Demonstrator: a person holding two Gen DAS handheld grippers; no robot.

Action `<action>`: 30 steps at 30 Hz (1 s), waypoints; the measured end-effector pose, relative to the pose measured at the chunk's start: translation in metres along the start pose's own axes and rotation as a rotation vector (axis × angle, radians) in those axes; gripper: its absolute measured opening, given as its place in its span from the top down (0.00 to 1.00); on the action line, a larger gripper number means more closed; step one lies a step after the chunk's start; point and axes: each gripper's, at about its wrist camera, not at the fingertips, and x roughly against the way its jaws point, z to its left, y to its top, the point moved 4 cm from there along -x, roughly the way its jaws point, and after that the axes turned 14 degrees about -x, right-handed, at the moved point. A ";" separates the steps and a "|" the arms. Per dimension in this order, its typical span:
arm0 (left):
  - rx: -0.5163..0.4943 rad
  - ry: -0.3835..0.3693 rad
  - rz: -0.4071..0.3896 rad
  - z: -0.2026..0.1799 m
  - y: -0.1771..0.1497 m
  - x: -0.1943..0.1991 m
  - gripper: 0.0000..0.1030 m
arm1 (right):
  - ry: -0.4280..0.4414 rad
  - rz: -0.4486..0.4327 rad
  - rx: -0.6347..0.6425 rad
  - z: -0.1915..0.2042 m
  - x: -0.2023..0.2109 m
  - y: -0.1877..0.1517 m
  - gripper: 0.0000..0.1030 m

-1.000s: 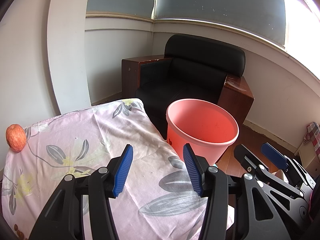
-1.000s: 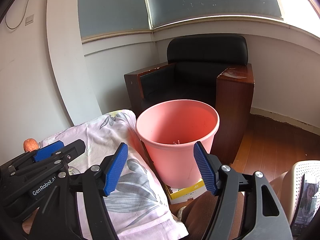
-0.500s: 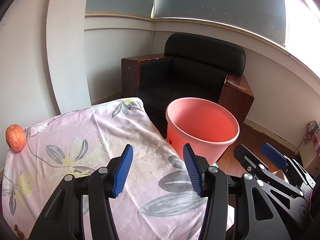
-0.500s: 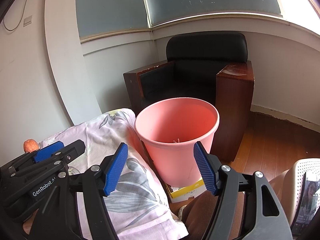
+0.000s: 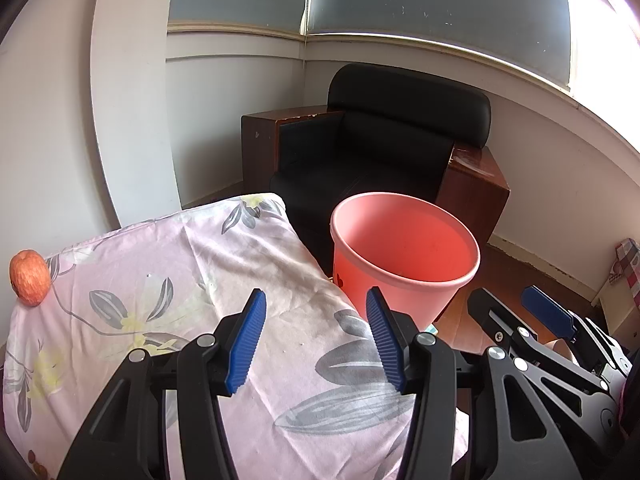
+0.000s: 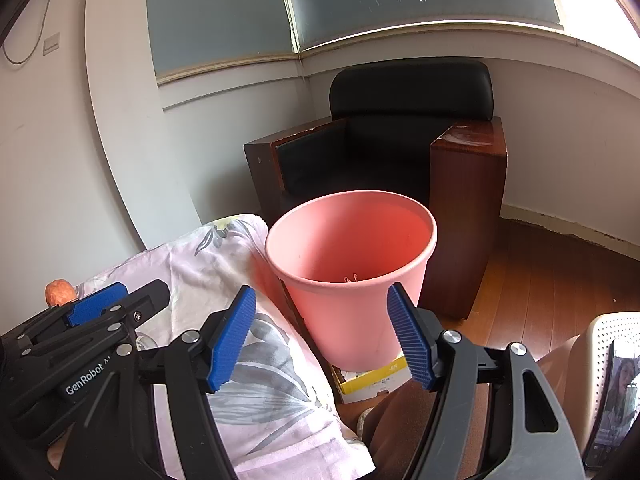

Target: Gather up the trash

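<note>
Across both wrist views almost nothing differs from a second ago: each hand-held gripper hangs where it was, its jaws at the same spread. Only the right view has shifted a touch, so the bucket sits slightly higher in it.

The left hand-held gripper [image 5: 314, 334] is released, blue pads apart with nothing between them, above the near part of the floral cloth [image 5: 208, 280]. The right hand-held gripper [image 6: 322, 330] is also released and empty, its pads framing the pink bucket [image 6: 352, 276] beyond them without touching it.

That bucket stands just beside the cloth-covered table's right edge, on a yellow and white box [image 6: 374, 376]. A few small scraps lie at its bottom; what they are I cannot tell. An apple [image 5: 30, 278] rests at the cloth's far left edge, against the wall and well apart from the bucket.

Behind stands a black armchair [image 5: 400, 140] with dark wooden sides, in the corner under wide windows. The floor [image 6: 560, 280] is reddish wood.
</note>
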 end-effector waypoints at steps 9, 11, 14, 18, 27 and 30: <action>0.003 -0.009 0.024 0.002 -0.004 -0.009 0.50 | 0.000 0.011 -0.008 -0.001 -0.004 -0.001 0.33; 0.003 -0.009 0.027 0.003 -0.005 -0.010 0.50 | 0.000 0.016 -0.008 -0.002 -0.006 -0.001 0.33; 0.007 -0.009 0.035 0.006 -0.006 -0.013 0.50 | 0.004 0.025 -0.004 -0.001 -0.009 -0.003 0.33; 0.015 0.004 0.047 0.016 -0.008 -0.017 0.50 | 0.040 0.058 0.011 0.007 -0.016 -0.005 0.33; 0.126 0.180 0.087 0.108 -0.025 -0.018 0.50 | 0.234 0.237 0.158 0.070 -0.043 -0.013 0.33; 0.158 0.256 0.119 0.150 -0.041 -0.016 0.50 | 0.323 0.313 0.249 0.105 -0.051 -0.023 0.33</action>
